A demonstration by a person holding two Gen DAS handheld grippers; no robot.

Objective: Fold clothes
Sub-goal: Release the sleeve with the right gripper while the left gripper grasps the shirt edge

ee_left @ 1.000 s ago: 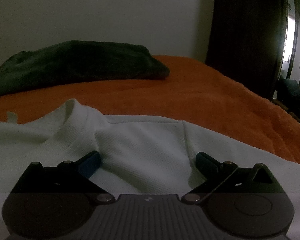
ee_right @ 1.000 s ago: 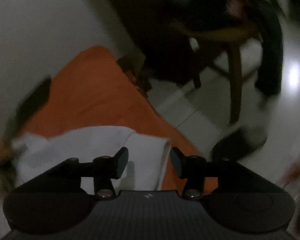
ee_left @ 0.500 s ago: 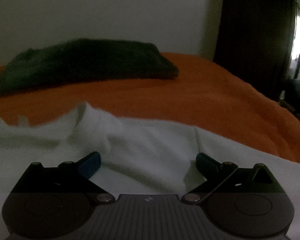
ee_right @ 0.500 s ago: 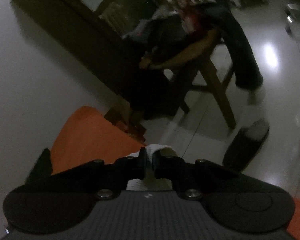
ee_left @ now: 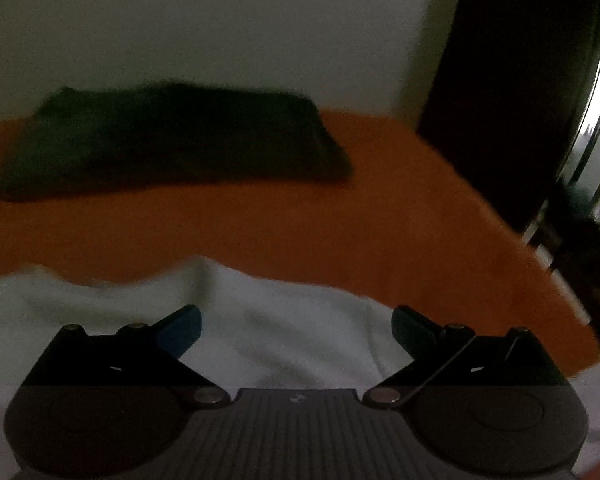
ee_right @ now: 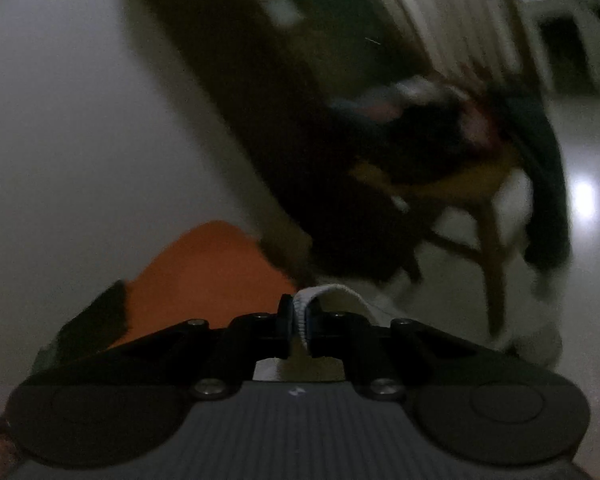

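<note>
Rumpled white shirt under the released left claw; right claw grasps its hem.

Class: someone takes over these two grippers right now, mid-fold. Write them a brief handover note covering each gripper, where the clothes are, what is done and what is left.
Left gripper: open, over the white shirt, gripping nothing.
Right gripper: shut on an edge of the white shirt, lifted off the bed.
Clothes: the shirt lies rumpled on the orange bed cover; a dark garment lies by the wall beyond it.
Done: one edge gripped and raised.
Left: probably carry that edge across, lay it flat, then finish the folds. The right view is blurred, so which edge is held cannot be told.
</note>
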